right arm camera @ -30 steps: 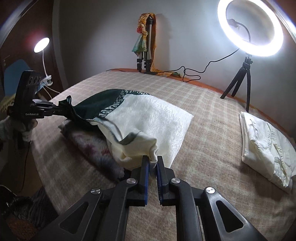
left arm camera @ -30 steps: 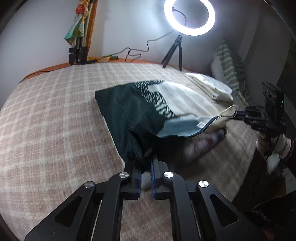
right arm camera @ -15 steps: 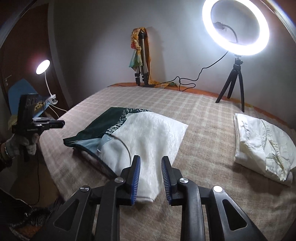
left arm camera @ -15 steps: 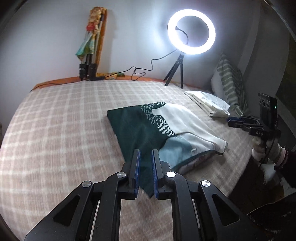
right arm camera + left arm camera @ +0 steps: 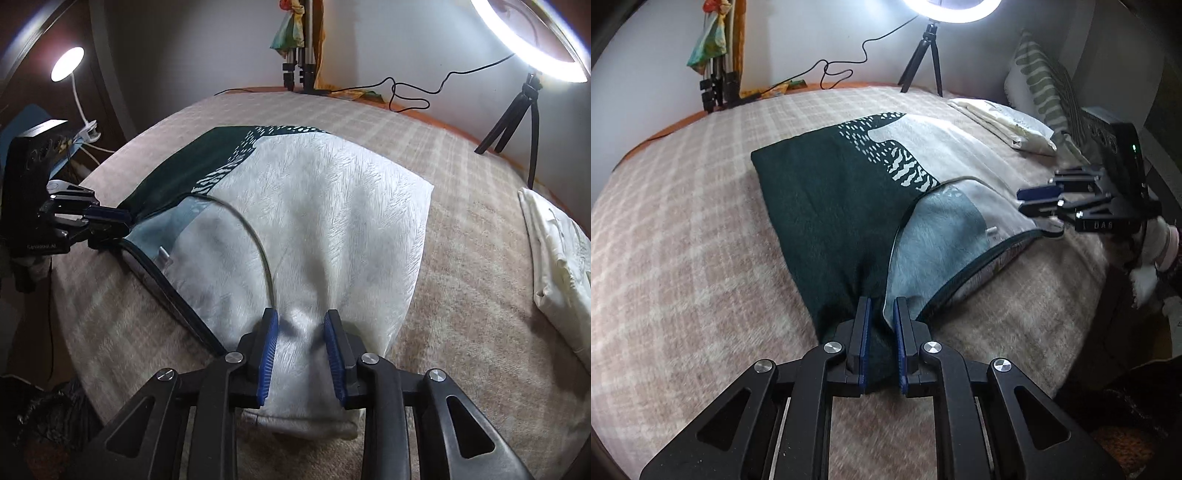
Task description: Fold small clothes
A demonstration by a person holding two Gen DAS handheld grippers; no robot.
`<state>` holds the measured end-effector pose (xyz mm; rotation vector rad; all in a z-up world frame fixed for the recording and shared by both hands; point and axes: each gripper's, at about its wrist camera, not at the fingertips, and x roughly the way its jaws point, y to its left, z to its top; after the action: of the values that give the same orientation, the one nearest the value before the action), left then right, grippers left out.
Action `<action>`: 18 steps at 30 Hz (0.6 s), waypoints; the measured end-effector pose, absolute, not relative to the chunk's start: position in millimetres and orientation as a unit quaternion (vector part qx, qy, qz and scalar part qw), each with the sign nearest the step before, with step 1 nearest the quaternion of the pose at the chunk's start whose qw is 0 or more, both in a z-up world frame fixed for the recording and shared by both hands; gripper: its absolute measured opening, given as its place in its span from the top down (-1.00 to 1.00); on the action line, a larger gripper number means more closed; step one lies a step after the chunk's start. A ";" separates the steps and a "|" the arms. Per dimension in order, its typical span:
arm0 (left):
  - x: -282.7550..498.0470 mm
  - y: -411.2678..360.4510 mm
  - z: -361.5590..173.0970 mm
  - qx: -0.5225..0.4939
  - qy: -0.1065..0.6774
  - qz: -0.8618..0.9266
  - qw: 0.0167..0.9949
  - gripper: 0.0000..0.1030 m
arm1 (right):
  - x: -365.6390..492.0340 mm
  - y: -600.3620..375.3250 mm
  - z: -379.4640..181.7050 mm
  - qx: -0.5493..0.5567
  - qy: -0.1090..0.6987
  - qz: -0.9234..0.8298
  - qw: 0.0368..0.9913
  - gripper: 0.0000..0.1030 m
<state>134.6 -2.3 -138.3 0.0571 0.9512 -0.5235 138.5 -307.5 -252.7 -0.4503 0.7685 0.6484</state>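
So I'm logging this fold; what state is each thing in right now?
Green-and-white garment: folded, flat on the bed.
Left gripper: shut on the garment's dark corner.
Right gripper: jaws opening, white cloth between them.
White garment: folded, set aside.
Ring light: on.

A bed (image 5: 683, 229) covered by a beige checked blanket is taken as the landmark: at its far edge a lit ring light (image 5: 532, 40) is stood on a small black tripod (image 5: 517, 122), and a black cable (image 5: 842, 66) is trailed from it along that edge. Also at the far edge, folded tripod legs (image 5: 716, 85) with a colourful cloth (image 5: 709, 40) hung on them are leaned against the wall. A folded cream garment (image 5: 557, 258) is laid on the bed's right side with a green-striped pillow (image 5: 1045, 81) just beyond it, and a clip-on lamp (image 5: 68, 66) is lit off its left side.
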 end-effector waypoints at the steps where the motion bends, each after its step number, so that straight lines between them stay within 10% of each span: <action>1: 135.2 0.7 -134.6 0.025 0.455 -0.245 0.856 0.80 | 139.0 -308.3 -248.2 -0.219 0.367 0.308 0.850 0.49; 18: 212.6 -30.2 -108.0 -0.038 0.414 -0.223 0.882 0.64 | 253.9 -205.4 -190.7 -0.138 0.358 0.317 0.867 0.80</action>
<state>212.6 -30.2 -108.0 -0.0802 0.8613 -0.4650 253.9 -205.4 -190.7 -0.2888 0.7495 0.6638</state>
